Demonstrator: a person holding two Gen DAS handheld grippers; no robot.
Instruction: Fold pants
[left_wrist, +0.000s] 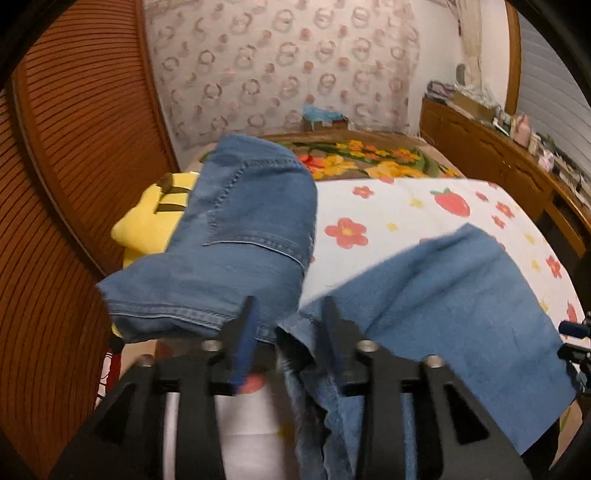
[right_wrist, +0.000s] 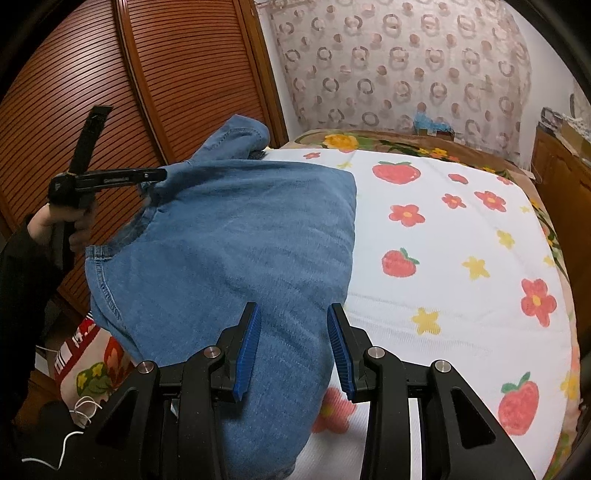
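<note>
Left wrist view smeared by motion, so hems and folds of the blue denim pants (left_wrist: 236, 236) hard to read there; near end of the fabric cut off below the gripper body. Pants spread over the near left part of the bed (right_wrist: 461, 236), on a white sheet printed with flowers and strawberries, one part heaped against a yellow cushion (left_wrist: 147, 218) at far left. Left gripper (left_wrist: 288, 314) half open, a bunched denim edge hanging between the fingers, pads not visibly pressing it. Right gripper (right_wrist: 293, 321) also half open, fingers astride the near denim, not pinching it. Louvred wooden doors (right_wrist: 129, 92) along the left.
</note>
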